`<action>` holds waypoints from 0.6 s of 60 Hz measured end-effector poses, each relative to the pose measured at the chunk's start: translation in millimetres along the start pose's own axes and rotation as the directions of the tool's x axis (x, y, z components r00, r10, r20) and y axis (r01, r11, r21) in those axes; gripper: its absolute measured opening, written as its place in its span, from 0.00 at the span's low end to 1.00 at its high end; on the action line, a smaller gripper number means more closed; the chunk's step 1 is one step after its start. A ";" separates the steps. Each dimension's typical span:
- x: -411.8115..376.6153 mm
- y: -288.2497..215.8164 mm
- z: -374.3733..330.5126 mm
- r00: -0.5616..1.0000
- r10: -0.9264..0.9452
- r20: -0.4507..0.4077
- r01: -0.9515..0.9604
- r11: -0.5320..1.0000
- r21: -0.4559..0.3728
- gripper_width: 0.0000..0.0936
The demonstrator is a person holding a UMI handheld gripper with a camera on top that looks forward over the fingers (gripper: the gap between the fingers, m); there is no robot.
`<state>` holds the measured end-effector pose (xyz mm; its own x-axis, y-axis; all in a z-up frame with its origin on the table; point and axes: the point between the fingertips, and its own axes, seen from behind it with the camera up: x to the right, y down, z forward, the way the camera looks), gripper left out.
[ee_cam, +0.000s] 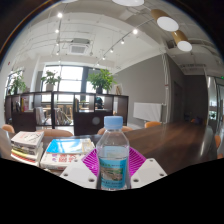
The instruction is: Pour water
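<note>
A clear plastic water bottle [112, 160] with a blue cap and a blue-green label stands upright between my gripper's [112, 170] two fingers. Both pink pads [93, 161] press against its sides, so the gripper is shut on it. The bottle appears lifted above the wooden table [170, 142]. The bottle's lower part is hidden below the fingers. No cup or other vessel shows in view.
Stacked books and magazines [55, 150] lie on the table left of the bottle. Chairs [85, 122] and a dark partition stand beyond. Potted plants [101, 80] stand by the windows at the back. A wall runs along the right.
</note>
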<state>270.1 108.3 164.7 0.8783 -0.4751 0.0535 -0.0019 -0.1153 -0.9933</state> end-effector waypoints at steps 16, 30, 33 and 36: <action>-18.1 78.7 39.4 0.997 0.038 0.070 -0.032 0.996 -0.082 0.36; -14.3 71.6 31.4 0.996 0.036 0.084 -0.034 0.999 -0.025 0.43; -18.6 72.9 33.4 0.995 0.036 0.089 -0.033 0.999 -0.032 0.49; -21.9 75.9 31.2 0.995 0.024 0.096 -0.020 0.999 -0.042 0.56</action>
<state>265.6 137.1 84.9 0.9198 -0.3919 0.0198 -0.0392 -0.1419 -0.9891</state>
